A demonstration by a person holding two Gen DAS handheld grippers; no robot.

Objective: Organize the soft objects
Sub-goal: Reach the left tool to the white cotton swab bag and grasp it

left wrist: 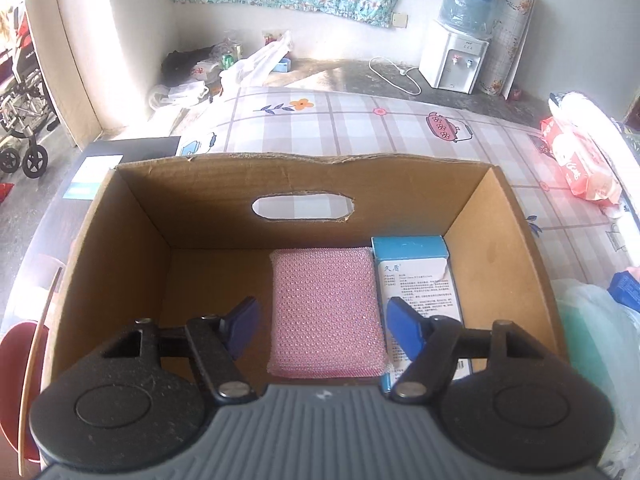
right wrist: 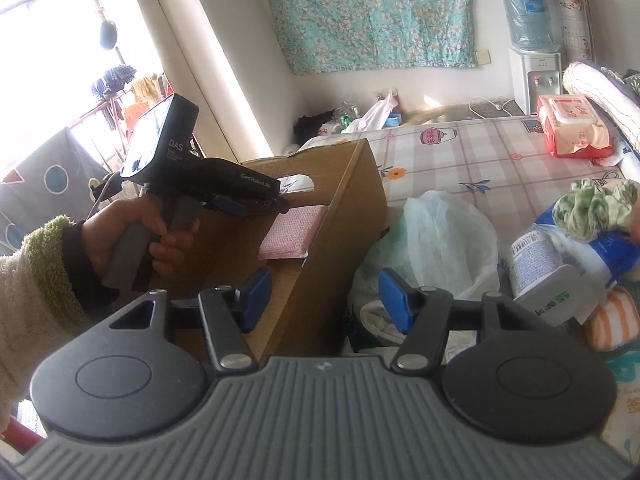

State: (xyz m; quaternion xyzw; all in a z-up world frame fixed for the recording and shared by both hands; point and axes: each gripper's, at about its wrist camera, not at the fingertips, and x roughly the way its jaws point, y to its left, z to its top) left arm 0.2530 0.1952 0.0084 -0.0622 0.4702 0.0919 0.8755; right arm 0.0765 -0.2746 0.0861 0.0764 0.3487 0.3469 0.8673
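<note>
A pink textured sponge (left wrist: 324,304) lies flat on the floor of an open cardboard box (left wrist: 304,172), beside a blue-and-white carton (left wrist: 416,276). My left gripper (left wrist: 324,330) hangs open above the sponge, its blue pads apart on either side and not touching it. In the right wrist view the box (right wrist: 344,216) and the sponge (right wrist: 292,232) show at centre left, with a hand (right wrist: 132,232) holding the left gripper over them. My right gripper (right wrist: 325,300) stands open and empty near the box's right wall. A green cloth (right wrist: 592,208) and an orange striped soft item (right wrist: 612,320) lie to the right.
A pale plastic bag (right wrist: 440,240) lies right of the box, with a blue-and-white wipes pack (right wrist: 560,256) beyond it. A red wipes pack (right wrist: 572,128) sits on the checked bedsheet (right wrist: 460,168). A water dispenser (left wrist: 456,56) stands on the floor behind.
</note>
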